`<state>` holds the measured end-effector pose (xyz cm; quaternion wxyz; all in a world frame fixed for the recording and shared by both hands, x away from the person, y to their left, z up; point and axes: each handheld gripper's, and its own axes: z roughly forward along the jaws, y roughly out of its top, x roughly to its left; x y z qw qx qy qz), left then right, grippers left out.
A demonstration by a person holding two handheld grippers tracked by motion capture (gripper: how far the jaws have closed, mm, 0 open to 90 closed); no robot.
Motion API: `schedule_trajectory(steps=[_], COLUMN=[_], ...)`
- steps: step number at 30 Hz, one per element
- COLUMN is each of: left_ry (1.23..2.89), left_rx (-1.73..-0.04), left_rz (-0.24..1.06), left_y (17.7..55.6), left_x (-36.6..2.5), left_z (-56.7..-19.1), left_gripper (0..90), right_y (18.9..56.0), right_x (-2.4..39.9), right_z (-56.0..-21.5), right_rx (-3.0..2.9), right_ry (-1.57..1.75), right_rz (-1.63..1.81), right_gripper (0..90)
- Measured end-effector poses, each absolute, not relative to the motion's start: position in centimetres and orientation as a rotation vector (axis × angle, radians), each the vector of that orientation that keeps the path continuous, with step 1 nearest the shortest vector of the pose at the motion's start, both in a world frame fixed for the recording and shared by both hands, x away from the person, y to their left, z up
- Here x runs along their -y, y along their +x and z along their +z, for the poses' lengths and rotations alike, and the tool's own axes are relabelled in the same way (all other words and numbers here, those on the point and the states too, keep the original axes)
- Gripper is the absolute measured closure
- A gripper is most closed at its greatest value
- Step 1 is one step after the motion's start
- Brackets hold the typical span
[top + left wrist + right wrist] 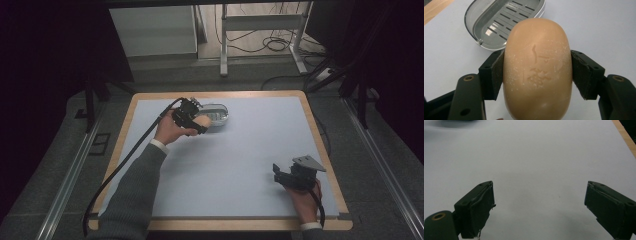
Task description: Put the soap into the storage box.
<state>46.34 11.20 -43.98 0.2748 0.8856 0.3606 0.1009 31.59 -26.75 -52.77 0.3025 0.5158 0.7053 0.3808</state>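
Two black pads of the left gripper (pixel 537 75) are pressed against the sides of a tan soap bar (pixel 537 70), which is held just beside the grey slotted soap dish (pixel 499 20) on the pale table mat (pixel 240 165). The right gripper (pixel 539 205) is spread wide, nothing between its jaws.

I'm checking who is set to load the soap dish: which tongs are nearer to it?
Left. The left tongs hold the soap bar right beside the soap dish; the right tongs stand open far off, near the table's front right corner.
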Motion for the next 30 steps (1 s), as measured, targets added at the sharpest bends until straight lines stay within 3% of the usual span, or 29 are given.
schedule_trajectory(steps=[30], left_ry=[2.428], left_rx=[-0.957], left_rz=[0.238], left_y=[50.4], left_x=[-9.1], left_z=[-44.1], left_gripper=[32.2], right_y=[31.6], right_x=[26.8], right_z=[-52.8], right_rx=[-1.869], right_ry=[1.376], right_rz=[1.013], right_gripper=[9.4])
